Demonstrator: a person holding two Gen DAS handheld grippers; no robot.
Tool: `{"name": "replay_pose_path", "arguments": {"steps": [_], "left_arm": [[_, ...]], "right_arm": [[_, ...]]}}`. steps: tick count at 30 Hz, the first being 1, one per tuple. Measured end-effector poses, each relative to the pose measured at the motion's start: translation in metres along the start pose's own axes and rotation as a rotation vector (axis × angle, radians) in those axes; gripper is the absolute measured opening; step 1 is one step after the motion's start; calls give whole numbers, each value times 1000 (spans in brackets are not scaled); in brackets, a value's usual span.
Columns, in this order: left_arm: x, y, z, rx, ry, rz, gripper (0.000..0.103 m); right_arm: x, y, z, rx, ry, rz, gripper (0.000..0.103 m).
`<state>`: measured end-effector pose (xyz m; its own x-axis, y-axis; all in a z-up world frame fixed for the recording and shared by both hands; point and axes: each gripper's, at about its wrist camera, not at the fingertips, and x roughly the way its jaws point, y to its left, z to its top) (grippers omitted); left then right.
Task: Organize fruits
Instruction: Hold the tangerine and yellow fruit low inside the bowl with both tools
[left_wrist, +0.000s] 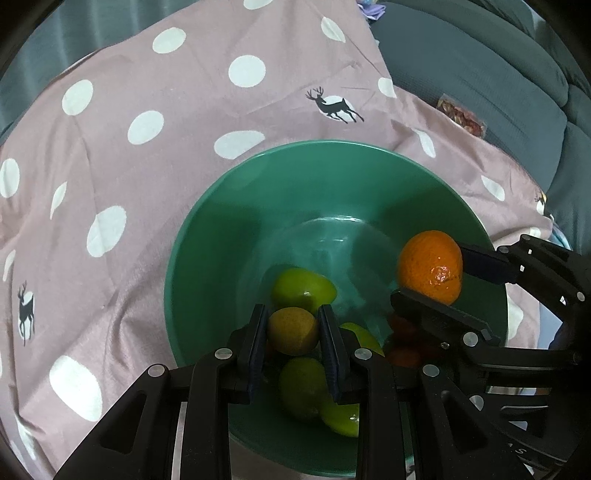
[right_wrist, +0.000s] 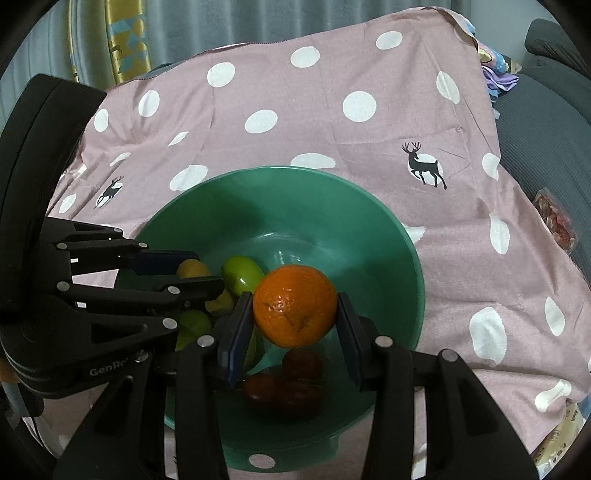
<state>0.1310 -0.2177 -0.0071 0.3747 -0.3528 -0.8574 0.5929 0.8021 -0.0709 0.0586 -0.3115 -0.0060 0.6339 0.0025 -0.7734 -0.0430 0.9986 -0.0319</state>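
Grippers both loaded over green bowl (right_wrist: 388, 236): right gripper (right_wrist: 293, 308) clamps orange (right_wrist: 295, 306), left gripper (left_wrist: 293, 332) clamps small yellow fruit (left_wrist: 293, 331). Both fruits hang directly above bowl's piled fruit; drop is straight down.

Each black plastic tool (left_wrist: 293, 326) (right_wrist: 293, 325) has 2 blue-padded fingers (right_wrist: 231, 343), silver rivets and white "GenRo" lettering.
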Motion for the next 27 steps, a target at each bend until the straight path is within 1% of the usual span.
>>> {"name": "replay_pose_path", "arguments": {"steps": [27], "left_arm": [[2, -5, 3, 22, 27, 36, 28]], "right_arm": [[-6, 0, 1, -29, -2, -15, 45]]}}
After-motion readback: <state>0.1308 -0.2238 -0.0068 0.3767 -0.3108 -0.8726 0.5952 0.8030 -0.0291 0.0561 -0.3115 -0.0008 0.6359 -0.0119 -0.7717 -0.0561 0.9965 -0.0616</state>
